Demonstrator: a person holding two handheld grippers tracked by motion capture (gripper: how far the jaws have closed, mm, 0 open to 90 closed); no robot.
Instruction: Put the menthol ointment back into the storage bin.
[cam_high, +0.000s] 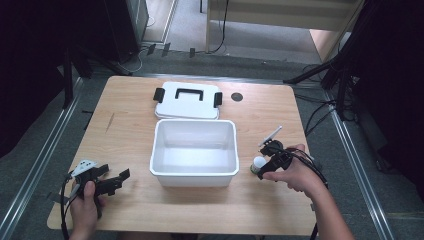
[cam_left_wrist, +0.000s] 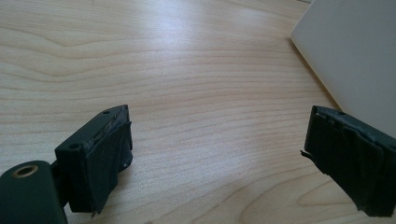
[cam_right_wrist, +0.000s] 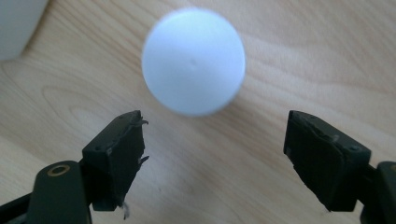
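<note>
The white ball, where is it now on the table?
In the high view the white ball lies on the table's right side, just right of the open white bin, in front of the open right claw.

Both grippers are looking matte black; the left gripper (cam_high: 114, 181) is sporting a grey three-cornered plate (cam_high: 84, 166) and black cable (cam_high: 63, 210).

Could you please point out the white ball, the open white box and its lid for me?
white ball (cam_right_wrist: 194, 60), right gripper view, middle of its rounded face.
open white box (cam_high: 194, 174), high view, near rim.
lid (cam_high: 165, 107), high view, bare white top left of the black handle.
</note>
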